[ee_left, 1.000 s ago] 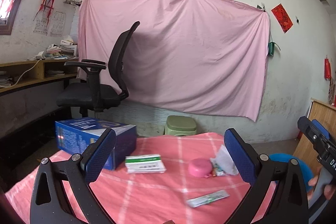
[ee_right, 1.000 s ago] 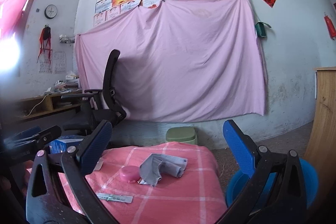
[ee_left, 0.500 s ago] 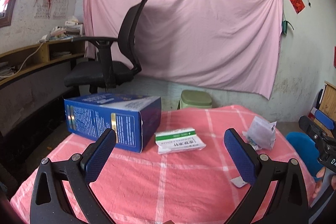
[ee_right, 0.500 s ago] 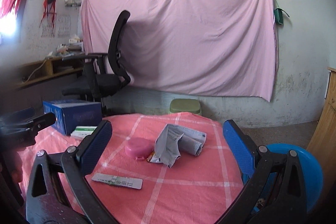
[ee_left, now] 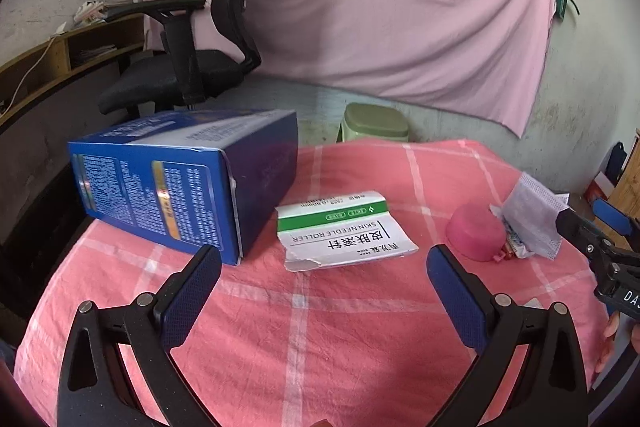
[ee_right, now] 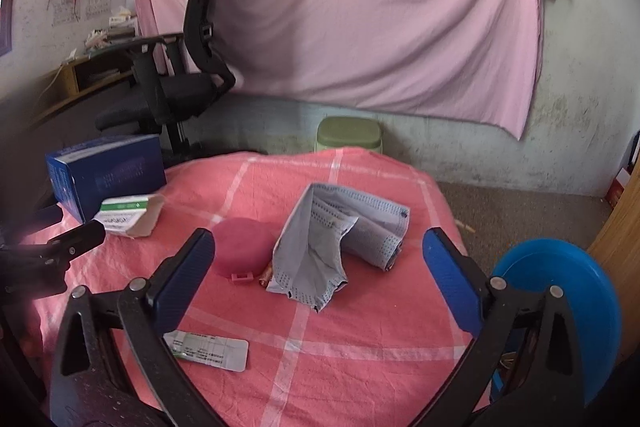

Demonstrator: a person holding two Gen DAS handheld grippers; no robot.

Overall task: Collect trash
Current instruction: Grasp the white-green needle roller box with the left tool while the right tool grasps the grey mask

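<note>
trash collection: approach stage, nothing yet in either gripper

- bench: covered in a pink checked cloth (ee_left: 360, 327); it carries all the loose items listed below.
- left gripper (ee_left: 324, 279): blue-padded fingers (ee_left: 192, 291) spread wide and holding nothing. it hovers over the near side of the bench, lined up roughly on the torn green and white cardboard carton (ee_left: 340, 231).
- right gripper (ee_right: 318, 267): fingers wide apart and bare, low over the bench, with the crumpled grey-blue face mask (ee_right: 332, 243) framed between them.
- trash, near the left gripper: the carton lies flat, one end ripped open, just beside the large dark blue printed box (ee_left: 180, 183), which lies on its side.
- trash, near the right gripper: the mask is bunched and partly rolled, close to the small pink round plastic case (ee_right: 240, 247). a scrap of red wrapper peeks out between the two. a flat white printed strip (ee_right: 208, 345) lies near the bench's front edge.
- receptacle: a blue round plastic bin (ee_right: 572, 307) stands beside the bench on the right gripper's side, off the cloth.
- step in hand, as judged: picking a first item; no grasp has begun.
- next move, as judged: the right gripper lowers over the mask and pinches a raised fold, since the fabric is soft and will collapse. the carton is flat and would need a grip on its lifted torn edge.
</note>
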